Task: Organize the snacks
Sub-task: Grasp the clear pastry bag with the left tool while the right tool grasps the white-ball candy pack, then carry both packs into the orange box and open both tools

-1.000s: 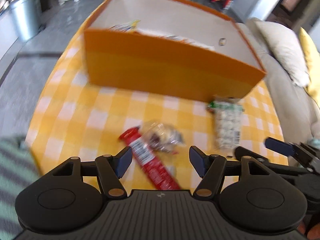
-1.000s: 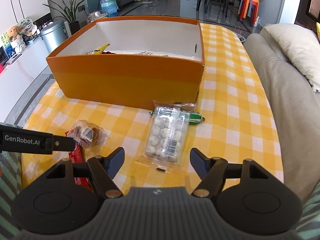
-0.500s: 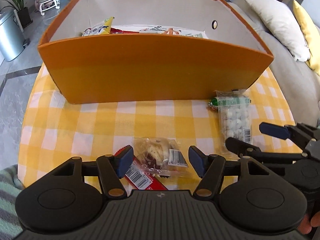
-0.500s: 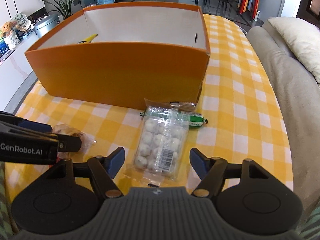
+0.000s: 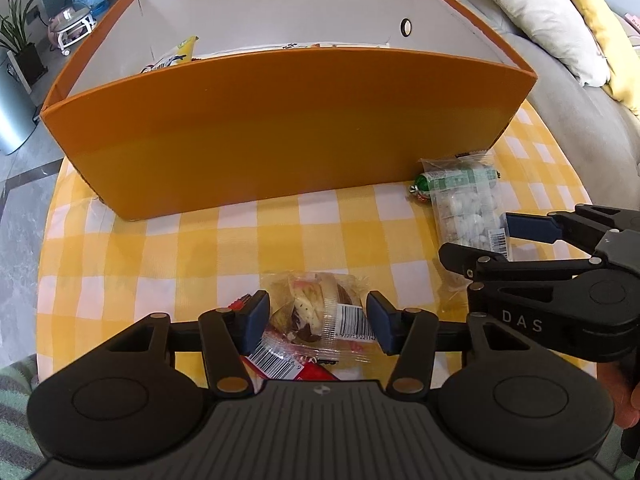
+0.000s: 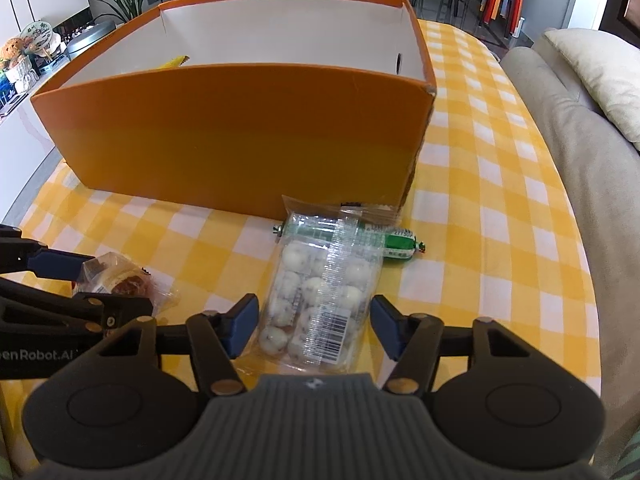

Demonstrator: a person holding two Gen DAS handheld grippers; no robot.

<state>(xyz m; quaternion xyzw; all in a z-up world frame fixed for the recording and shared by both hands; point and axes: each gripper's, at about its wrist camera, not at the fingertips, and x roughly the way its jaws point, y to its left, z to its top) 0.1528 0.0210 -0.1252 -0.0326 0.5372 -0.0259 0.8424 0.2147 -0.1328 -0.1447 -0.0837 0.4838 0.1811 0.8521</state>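
An orange box (image 5: 280, 128) with a white inside stands on the yellow checked tablecloth and holds a few snack packets; it also shows in the right wrist view (image 6: 240, 136). My left gripper (image 5: 318, 322) is open with its fingers either side of a clear-wrapped pastry (image 5: 320, 312), which lies on a red snack bar (image 5: 292, 366). My right gripper (image 6: 314, 326) is open around the near end of a clear bag of white round candies (image 6: 320, 292). A small green-wrapped sausage (image 6: 396, 244) lies under that bag's far end.
A grey sofa (image 6: 580, 152) with cream and yellow cushions runs along the table's right side. A metal bin (image 5: 12, 120) and potted plants stand on the floor to the left. The tablecloth (image 6: 500, 220) stretches right of the box.
Both grippers have moved forward and lower over the table. The pastry now sits between my left fingers and the candy bag between my right fingers. Both stay open.
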